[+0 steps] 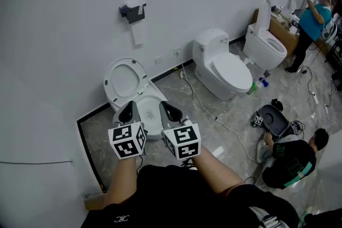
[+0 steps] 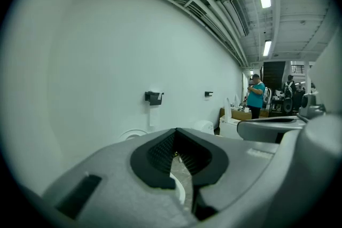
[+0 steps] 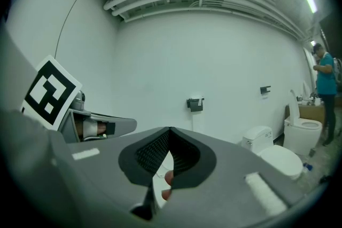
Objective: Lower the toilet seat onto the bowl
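Observation:
The white toilet stands against the wall with its seat raised upright, leaning back over the bowl. Both of my grippers hover side by side just in front of the bowl, short of the seat. The left gripper is shut with nothing in it; its jaws meet at the tips in the left gripper view, where the raised seat shows low beyond them. The right gripper is likewise shut and empty, its jaws closed together.
A toilet paper holder hangs on the wall above. A second toilet with its lid down and a third stand to the right. A cable runs across the floor. One person stands far right, another crouches nearby.

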The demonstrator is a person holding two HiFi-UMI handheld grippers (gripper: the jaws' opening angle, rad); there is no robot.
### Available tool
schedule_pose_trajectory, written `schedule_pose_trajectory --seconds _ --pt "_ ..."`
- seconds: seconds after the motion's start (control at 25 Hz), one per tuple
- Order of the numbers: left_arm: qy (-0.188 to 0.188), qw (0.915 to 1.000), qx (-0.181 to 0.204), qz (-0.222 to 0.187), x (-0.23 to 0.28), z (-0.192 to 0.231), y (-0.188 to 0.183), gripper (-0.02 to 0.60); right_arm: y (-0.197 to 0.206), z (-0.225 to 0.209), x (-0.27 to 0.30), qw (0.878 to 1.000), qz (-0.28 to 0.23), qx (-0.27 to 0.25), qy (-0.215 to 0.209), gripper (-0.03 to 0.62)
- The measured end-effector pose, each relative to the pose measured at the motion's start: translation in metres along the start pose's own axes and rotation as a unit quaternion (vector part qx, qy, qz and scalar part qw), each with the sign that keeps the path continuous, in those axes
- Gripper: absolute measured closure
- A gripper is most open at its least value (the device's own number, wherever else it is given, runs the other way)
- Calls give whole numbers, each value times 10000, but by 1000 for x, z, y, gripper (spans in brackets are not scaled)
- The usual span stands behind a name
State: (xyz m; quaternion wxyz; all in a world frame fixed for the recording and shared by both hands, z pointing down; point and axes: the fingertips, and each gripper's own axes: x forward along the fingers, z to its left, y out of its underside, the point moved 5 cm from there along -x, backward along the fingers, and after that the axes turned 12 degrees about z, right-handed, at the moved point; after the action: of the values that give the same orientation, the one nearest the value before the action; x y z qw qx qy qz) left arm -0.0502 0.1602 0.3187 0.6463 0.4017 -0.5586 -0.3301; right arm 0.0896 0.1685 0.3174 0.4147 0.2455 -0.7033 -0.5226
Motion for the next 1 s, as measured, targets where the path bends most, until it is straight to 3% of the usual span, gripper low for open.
schedule_pose_trajectory --seconds 0.4,0.68,1.0 --pt "-98 9996 -74 235 11 -13 22 574 22 -19 1 9996 190 125 -159 586" --pt "-95 9993 -230 281 39 19 15 574 16 -12 40 9992 318 -39 -221 586" --pt "10 9991 -389 167 96 72 -19 574 -17 -19 114 9992 326 -189 -109 586"
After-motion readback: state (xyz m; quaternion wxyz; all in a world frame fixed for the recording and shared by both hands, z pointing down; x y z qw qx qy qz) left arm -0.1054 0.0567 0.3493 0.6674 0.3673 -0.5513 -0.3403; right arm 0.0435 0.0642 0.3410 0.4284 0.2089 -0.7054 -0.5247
